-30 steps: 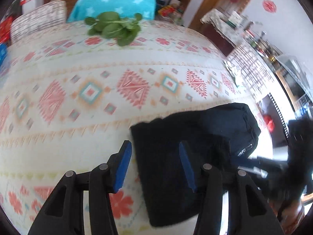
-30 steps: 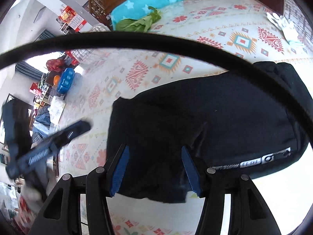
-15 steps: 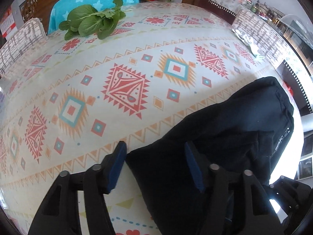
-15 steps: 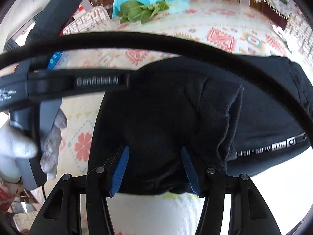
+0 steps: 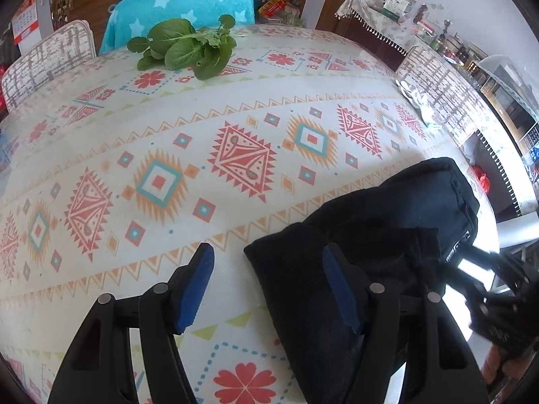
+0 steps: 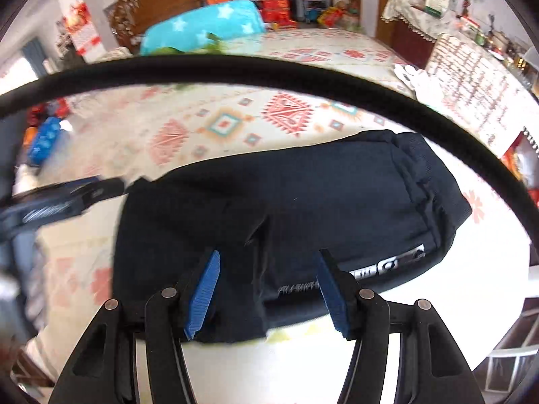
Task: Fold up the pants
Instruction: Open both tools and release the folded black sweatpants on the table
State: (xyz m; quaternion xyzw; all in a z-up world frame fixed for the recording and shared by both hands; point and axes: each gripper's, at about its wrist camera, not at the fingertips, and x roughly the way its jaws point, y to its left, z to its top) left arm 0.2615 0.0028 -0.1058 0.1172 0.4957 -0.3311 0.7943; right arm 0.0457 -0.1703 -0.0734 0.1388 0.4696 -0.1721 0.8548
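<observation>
Black pants (image 6: 303, 208) lie folded into a compact bundle near the front right edge of the patterned tablecloth (image 5: 168, 141); they also show in the left wrist view (image 5: 387, 235). My left gripper (image 5: 267, 269) is open and empty, its jaws straddling the bundle's near left corner. My right gripper (image 6: 266, 277) is open and empty, over the bundle's near edge beside the white lettering (image 6: 370, 271). The left tool shows blurred at the left of the right wrist view (image 6: 60, 202).
A bunch of green leaves (image 5: 188, 47) lies at the far side of the table. A chair with a turquoise star towel (image 5: 182, 6) and a checked chair (image 5: 47, 57) stand behind it. A black cable (image 6: 269, 74) arcs across the right wrist view.
Both grippers have drawn back from the bundle and apart from each other. The left tool has moved away to the left in the right wrist view. The pants lie still.
</observation>
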